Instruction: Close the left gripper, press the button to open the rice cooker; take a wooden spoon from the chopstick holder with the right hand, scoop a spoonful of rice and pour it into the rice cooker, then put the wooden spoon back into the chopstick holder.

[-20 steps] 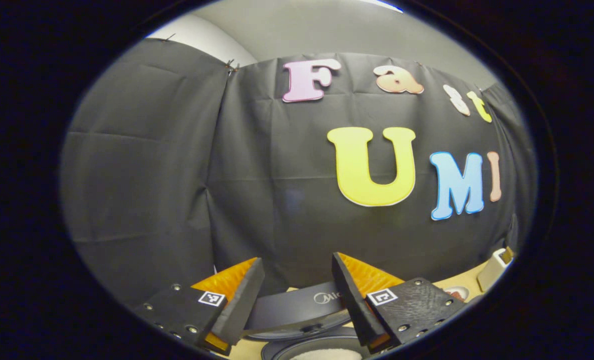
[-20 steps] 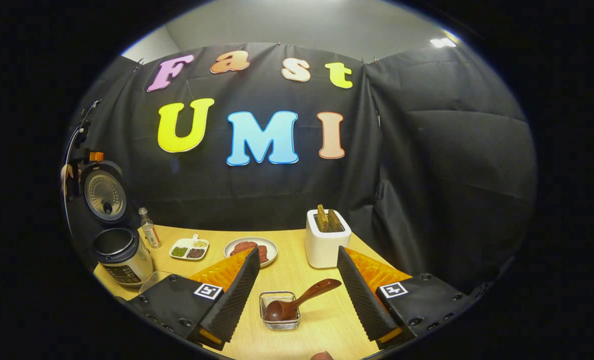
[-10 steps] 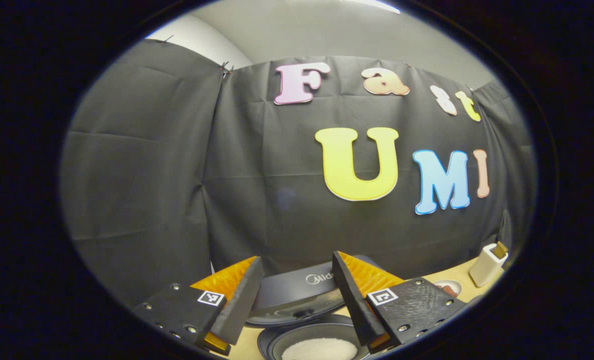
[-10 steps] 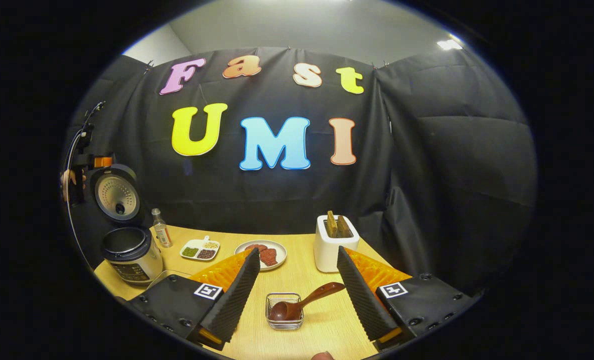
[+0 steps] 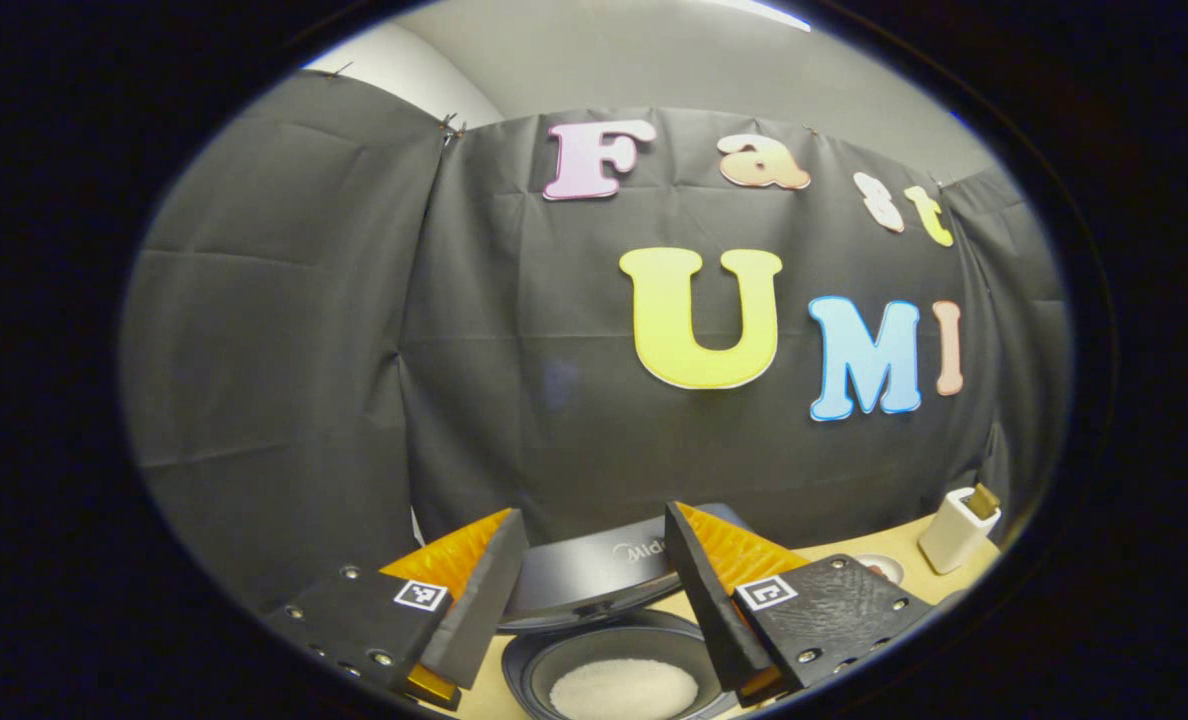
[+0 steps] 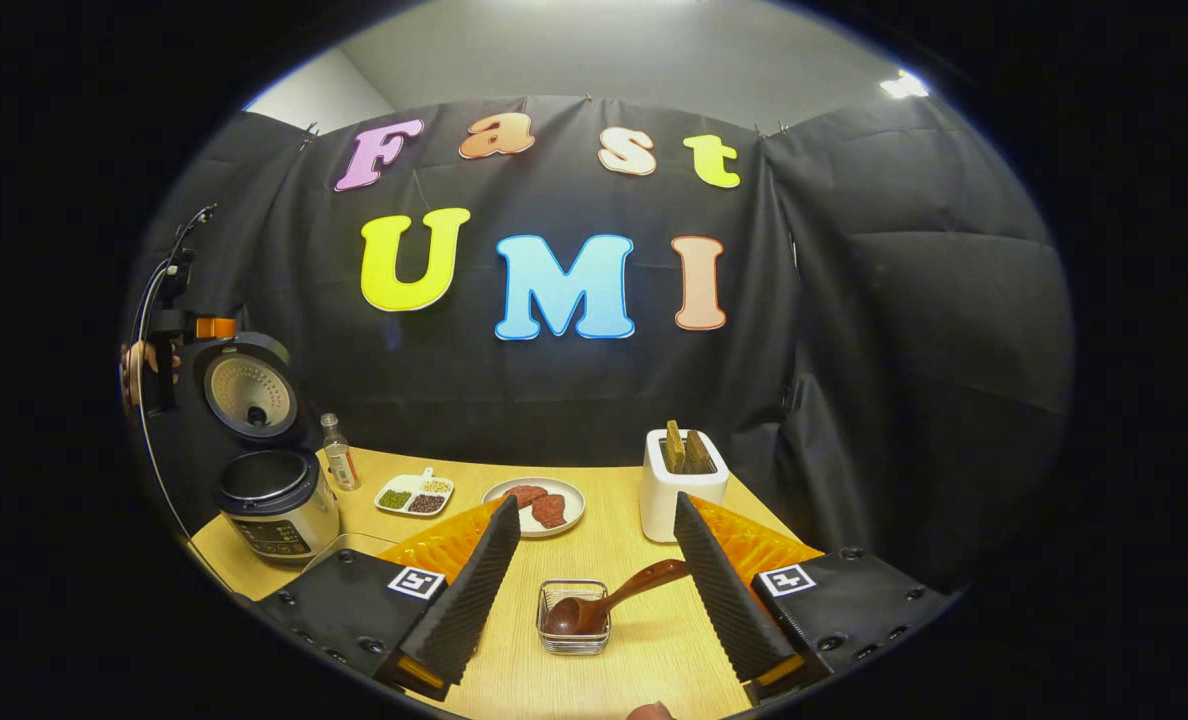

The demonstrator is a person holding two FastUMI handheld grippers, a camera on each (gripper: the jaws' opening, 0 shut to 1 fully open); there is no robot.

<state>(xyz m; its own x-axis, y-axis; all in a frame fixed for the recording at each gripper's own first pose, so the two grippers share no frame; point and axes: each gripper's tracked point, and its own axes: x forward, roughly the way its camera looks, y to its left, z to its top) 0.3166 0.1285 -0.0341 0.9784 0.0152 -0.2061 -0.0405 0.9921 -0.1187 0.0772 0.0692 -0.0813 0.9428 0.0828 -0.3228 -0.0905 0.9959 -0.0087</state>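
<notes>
Lid of the silver round rice cooker (image 6: pixel 276 505) at the left of the right gripper view already stands open, while the open, empty right gripper (image 6: pixel 594 580) frames the brown wooden spoon (image 6: pixel 609 605) in its wire basket (image 6: pixel 574 632), not yet taken; the left gripper (image 5: pixel 594 590) is open too.

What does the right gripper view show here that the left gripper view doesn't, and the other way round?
Right gripper view alone: the wooden spoon lying in a wire basket, a plate of food, a divided dish, a small bottle. Left gripper view alone: the white rice in its dark bowl. Shared: the rice cooker with its lid up, the white holder, the wooden table.
</notes>
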